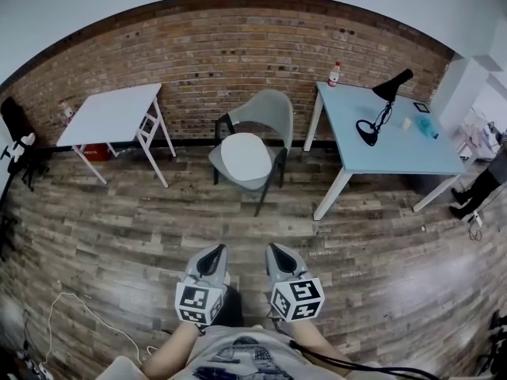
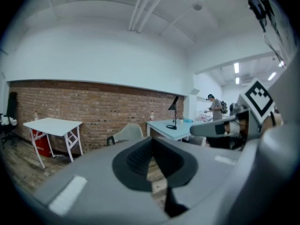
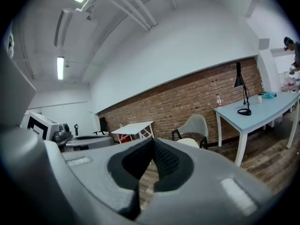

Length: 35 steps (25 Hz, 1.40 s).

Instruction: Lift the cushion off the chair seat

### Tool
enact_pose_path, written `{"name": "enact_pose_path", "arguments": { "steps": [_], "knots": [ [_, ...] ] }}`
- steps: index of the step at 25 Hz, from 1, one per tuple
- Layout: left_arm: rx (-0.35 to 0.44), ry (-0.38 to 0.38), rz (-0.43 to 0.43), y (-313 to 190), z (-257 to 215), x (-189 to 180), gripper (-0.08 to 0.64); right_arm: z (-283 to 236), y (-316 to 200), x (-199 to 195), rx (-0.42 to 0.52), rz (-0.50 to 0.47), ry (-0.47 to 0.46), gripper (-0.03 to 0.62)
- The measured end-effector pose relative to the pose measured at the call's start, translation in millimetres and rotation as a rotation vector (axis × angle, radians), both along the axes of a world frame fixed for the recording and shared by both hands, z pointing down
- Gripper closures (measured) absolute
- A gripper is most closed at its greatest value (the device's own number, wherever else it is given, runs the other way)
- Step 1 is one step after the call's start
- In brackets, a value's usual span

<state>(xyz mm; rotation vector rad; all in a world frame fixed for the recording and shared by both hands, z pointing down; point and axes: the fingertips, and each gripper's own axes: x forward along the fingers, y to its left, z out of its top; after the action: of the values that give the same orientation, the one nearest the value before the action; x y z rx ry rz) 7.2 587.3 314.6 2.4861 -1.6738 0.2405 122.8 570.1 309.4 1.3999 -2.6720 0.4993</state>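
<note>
A round white cushion (image 1: 245,156) lies on the seat of a grey shell chair (image 1: 268,111) with black legs, standing against the brick wall between two tables. The chair (image 3: 196,125) with its cushion (image 3: 188,143) also shows in the right gripper view, and the chair's back (image 2: 126,133) in the left gripper view. My left gripper (image 1: 214,251) and right gripper (image 1: 276,248) are held side by side close to my body, well short of the chair. Both are shut with nothing between their jaws and point toward the chair.
A white folding table (image 1: 111,113) stands left of the chair. A light blue table (image 1: 396,150) on the right carries a black desk lamp (image 1: 380,109), a bottle (image 1: 334,74) and small items. Wood plank floor (image 1: 253,236) lies between me and the chair. A white cable (image 1: 59,307) lies at lower left. A person (image 2: 216,108) stands far off.
</note>
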Motion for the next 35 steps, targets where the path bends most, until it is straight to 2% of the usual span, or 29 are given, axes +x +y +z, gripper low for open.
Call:
{"name": "enact_pose_path", "arguments": {
  "steps": [10, 14, 22, 26, 35],
  "knots": [
    [-0.01, -0.003, 0.042, -148.7, 9.5, -84.8, 0.568, 18.4, -136.5, -79.0, -0.051, 0.04, 0.024, 0.594],
    [-0.023, 0.018, 0.059, -204.2, 11.8, -121.9, 0.568, 17.9, -185.9, -110.3, -0.061, 0.071, 0.035, 0.594],
    [-0.028, 0.03, 0.117, -281.5, 8.2, -167.5, 0.568, 1.8, -260.7, -150.5, -0.059, 0.156, 0.006, 0.594],
    [-0.036, 0.045, 0.123, -303.6, 8.4, -178.6, 0.568, -0.7, -280.5, -158.9, -0.058, 0.164, 0.024, 0.594],
    [-0.071, 0.046, 0.126, -347.3, 25.6, -178.2, 0.568, 13.0, -334.4, -155.6, -0.078, 0.187, 0.02, 0.594]
  ]
}}
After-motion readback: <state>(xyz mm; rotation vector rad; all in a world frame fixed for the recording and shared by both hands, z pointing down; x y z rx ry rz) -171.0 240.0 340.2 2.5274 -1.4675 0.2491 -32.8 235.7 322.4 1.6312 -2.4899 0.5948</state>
